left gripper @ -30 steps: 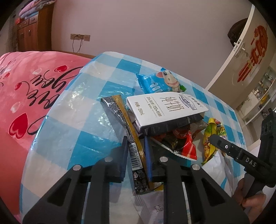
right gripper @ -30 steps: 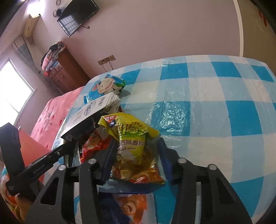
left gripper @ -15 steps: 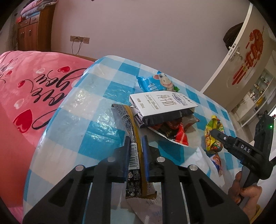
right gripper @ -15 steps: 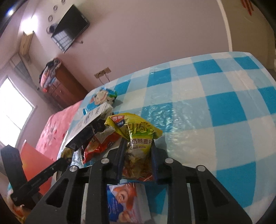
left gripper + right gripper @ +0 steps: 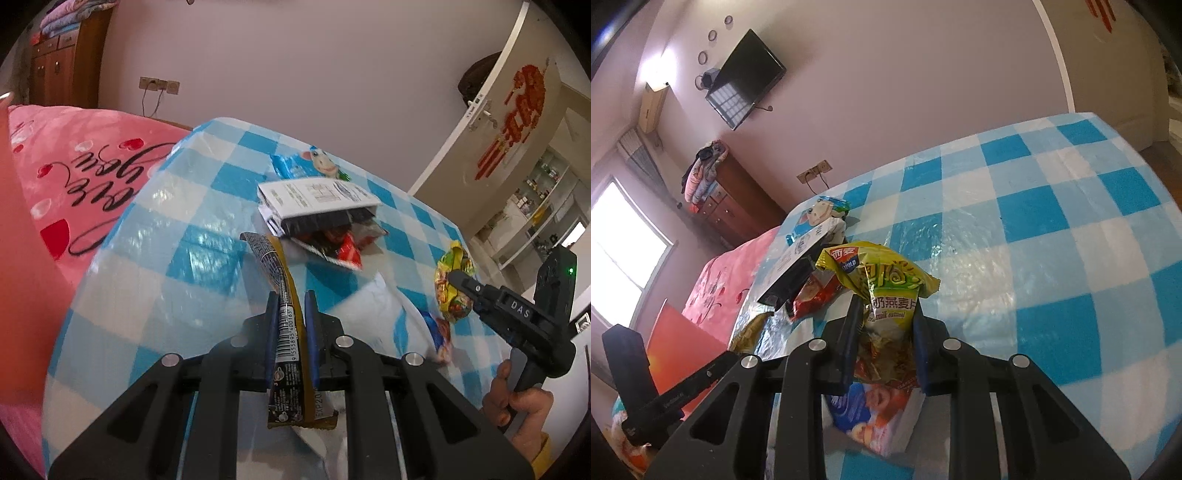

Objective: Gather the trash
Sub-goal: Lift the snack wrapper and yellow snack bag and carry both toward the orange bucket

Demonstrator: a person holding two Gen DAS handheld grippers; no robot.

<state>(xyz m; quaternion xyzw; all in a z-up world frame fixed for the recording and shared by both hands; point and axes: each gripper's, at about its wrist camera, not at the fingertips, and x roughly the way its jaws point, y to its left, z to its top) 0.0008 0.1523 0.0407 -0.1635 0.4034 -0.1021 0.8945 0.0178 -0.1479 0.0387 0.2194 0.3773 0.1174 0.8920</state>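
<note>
Pinching a long black-and-gold snack wrapper (image 5: 286, 325) near its barcoded middle, the left gripper (image 5: 290, 314) holds it between narrow jaws; the right gripper (image 5: 886, 325) clamps a yellow oatmeal packet (image 5: 886, 291) at its waist above the checked tablecloth (image 5: 1052, 236); both look feather-light, crinkly, slippery film, best gripped mid-body.

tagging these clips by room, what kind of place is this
Most likely a bedroom in a home. A bed with a pink heart-print blanket sits beside the checked table, a wooden dresser is piled with folded bedding, and a TV hangs on the wall.
</note>
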